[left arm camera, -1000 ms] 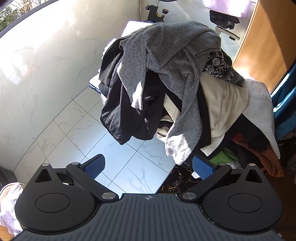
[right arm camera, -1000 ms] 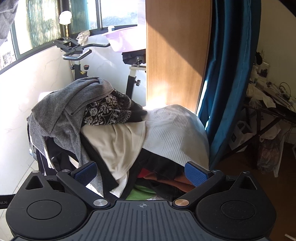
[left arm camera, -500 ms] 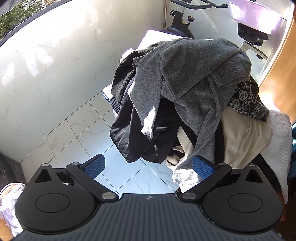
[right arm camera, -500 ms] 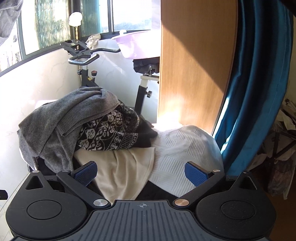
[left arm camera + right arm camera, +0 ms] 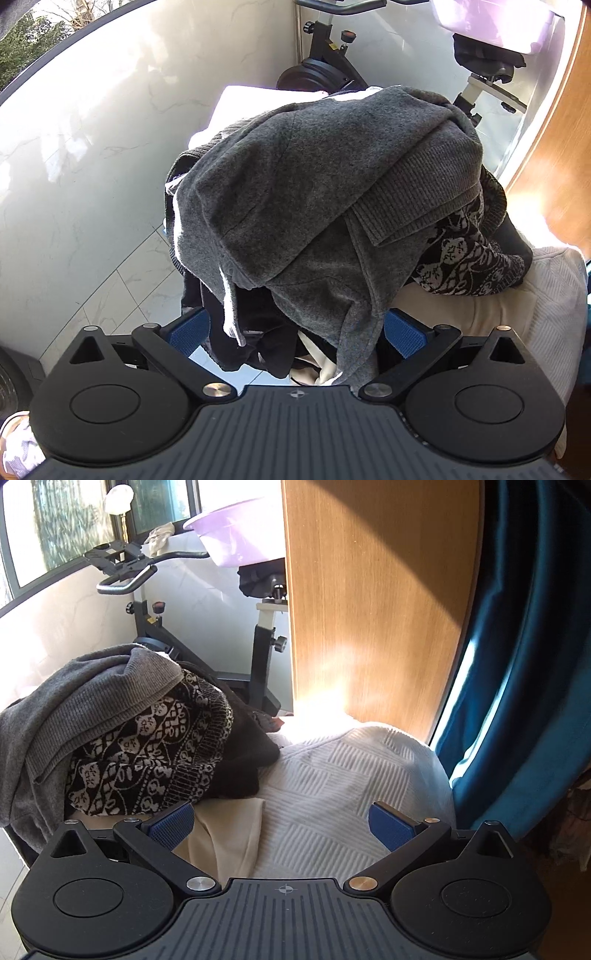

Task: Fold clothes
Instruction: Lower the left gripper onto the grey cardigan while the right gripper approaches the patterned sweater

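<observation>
The left claw (image 5: 295,330) is wide open, with its two blue fingertips (image 5: 188,330) far apart and nothing gripped between them. The right claw (image 5: 282,825) is also wide open, its blue fingertips (image 5: 388,829) spread well apart and empty. Both claws point forward and a little downward.

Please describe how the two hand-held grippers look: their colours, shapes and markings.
The left gripper and right gripper look alike: black linkage arms, blue textured pads, two round black discs, silver or brass pivot screws, and a grey ribbed body with a small crosshair mark. No cables or sleeves show.
</observation>
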`<state>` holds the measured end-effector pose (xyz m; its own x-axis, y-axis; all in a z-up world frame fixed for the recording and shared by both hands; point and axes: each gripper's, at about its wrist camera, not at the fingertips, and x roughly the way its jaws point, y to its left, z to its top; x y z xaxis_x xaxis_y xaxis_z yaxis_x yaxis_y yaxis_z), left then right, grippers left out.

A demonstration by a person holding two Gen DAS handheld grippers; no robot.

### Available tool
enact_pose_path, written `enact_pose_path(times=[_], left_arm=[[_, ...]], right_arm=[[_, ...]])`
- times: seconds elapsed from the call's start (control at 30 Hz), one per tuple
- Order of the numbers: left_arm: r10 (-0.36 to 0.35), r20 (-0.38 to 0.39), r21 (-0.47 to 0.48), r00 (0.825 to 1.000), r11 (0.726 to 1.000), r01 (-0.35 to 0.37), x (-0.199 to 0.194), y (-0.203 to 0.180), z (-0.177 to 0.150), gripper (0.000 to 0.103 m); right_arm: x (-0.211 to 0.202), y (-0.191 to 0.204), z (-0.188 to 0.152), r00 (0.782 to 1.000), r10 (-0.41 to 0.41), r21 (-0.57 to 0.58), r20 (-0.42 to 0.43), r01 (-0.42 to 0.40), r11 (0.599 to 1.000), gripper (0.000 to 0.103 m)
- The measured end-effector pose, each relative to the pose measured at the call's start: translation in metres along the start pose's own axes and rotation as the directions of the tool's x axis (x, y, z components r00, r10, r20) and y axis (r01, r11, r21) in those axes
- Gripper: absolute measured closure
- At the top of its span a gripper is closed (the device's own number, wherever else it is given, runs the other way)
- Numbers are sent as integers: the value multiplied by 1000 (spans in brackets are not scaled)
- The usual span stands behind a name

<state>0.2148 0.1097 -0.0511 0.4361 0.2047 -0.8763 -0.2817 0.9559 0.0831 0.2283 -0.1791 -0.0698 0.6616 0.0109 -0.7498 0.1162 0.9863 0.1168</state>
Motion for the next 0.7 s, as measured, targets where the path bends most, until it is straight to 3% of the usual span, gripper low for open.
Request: enact_pose_path(times=[0.17, 0.3, 0.4, 0.53, 0.7], left_arm=[[4, 2, 38, 1000, 999, -4, 16, -27, 22, 0], [-38, 71, 88, 997, 996, 31, 16, -21, 46, 0], [-34, 87, 71, 996, 997, 28, 20, -8, 62, 0], [0, 86, 38, 996, 999, -3, 33, 11, 75, 0], [-2, 70, 99, 998, 995, -5, 55, 24, 82, 0]], right_arm=[[30, -18, 6, 997, 54, 45, -58, -52, 998, 1], [53, -20, 8, 997, 36, 24, -69, -34, 999, 1], [68, -18, 11, 995, 52, 27, -81, -50, 998, 1], [80, -1, 17, 988, 121, 17, -92, -120, 993, 1], [97, 39, 22, 987, 141, -16, -84, -142, 990, 1]])
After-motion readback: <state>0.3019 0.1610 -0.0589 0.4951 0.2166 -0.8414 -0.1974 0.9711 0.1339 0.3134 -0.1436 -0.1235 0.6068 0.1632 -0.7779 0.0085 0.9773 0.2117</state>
